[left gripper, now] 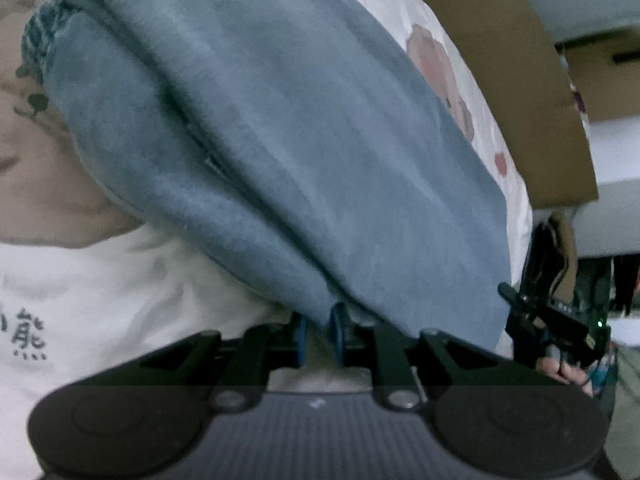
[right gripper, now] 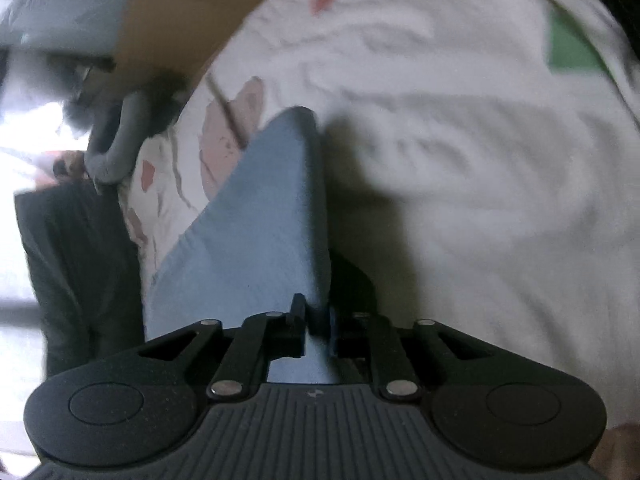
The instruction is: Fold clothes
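Blue garment [left gripper: 288, 152], a thick soft piece, is what both hands are working on, and it lies spread over a pale floral bedsheet [left gripper: 440, 60].

From the left wrist, the cloth fills most of the view and runs down in long folds to the left gripper [left gripper: 320, 330], whose blue-padded fingers [left gripper: 339, 332] are pinched on a tuck of its near edge. That narrow bite looks chosen to carry the hem without bunching the rest. A white printed cloth [left gripper: 100, 300] lies beside and partly under it, out of the way. Off to the right a hand holds the other gripper's body [left gripper: 560, 320] near the same edge. A brown cardboard box [left gripper: 500, 60] stands at the far side of the bed.

From the right wrist, a tapering corner of the garment [right gripper: 272, 208] stands up from the sheet [right gripper: 460, 160] and passes between the right gripper [right gripper: 318, 324] fingers, which are close together around it; whether the pads truly press I can't tell. With one hand at each corner, I'd say the edge is kept taut so the fold lands square.
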{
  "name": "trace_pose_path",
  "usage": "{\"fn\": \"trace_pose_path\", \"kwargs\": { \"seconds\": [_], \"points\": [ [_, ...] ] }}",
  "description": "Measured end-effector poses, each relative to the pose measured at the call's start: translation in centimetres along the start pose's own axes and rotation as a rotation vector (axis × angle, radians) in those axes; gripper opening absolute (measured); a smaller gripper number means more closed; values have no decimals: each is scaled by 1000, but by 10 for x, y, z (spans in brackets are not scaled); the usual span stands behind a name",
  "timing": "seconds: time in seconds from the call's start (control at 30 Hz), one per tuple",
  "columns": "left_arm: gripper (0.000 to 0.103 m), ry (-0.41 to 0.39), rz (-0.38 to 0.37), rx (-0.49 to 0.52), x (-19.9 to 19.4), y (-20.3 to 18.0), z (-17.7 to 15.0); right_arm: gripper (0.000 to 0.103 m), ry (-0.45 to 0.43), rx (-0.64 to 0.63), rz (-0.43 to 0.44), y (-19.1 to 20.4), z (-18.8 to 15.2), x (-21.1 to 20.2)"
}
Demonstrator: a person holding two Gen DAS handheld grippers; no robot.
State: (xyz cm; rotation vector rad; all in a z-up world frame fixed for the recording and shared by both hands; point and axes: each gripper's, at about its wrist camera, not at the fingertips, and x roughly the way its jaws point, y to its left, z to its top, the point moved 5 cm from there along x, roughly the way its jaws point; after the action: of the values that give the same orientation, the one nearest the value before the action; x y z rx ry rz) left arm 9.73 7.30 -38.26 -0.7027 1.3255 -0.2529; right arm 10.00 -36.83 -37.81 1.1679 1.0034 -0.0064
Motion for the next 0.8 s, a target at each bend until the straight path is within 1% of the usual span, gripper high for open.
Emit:
{"fn": "trace_pose_path", "kwargs": {
  "seconds": [0.07, 0.1, 0.13, 0.2, 0.27, 0.4, 0.5, 0.6, 0.67, 0.7, 0.77, 0.8],
  "points": [
    [14, 10, 5, 21, 2, -4, 9, 18, 8, 19, 31, -9, -5, -4],
    [15, 13, 7, 31, 0, -4, 10, 30, 18, 15, 35, -11, -9, -4],
    [16, 16, 8, 39, -5, -4, 8, 37, 32, 10, 37, -13, -12, -3],
    [17, 23, 7, 58, -11, -6, 8, 38, 67, 1, 45, -16, -22, 1],
    [19, 26, 3, 81, -4, -17, 16, 38, 101, -14, 49, -17, -31, 7],
    [20, 21, -23, 129, -6, -30, 23, 38, 129, -42, 55, -17, -42, 13],
    [20, -2, -57, 159, -14, -39, 30, 37, 163, -46, 80, -16, -45, 12],
    [20, -28, -74, 184, -14, -52, 43, 37, 208, -76, 134, -10, -50, 6],
    [22, -40, -67, 211, -9, -58, 51, 37, 213, -77, 169, -8, -52, 3],
    [23, -42, -59, 221, -8, -59, 54, 37, 209, -72, 167, -10, -52, 4],
    [23, -42, -45, 240, 1, -62, 61, 37, 194, -59, 137, -15, -53, 9],
    [23, -41, -42, 250, -1, -61, 61, 36, 166, -59, 115, -18, -52, 11]
  ]
}}
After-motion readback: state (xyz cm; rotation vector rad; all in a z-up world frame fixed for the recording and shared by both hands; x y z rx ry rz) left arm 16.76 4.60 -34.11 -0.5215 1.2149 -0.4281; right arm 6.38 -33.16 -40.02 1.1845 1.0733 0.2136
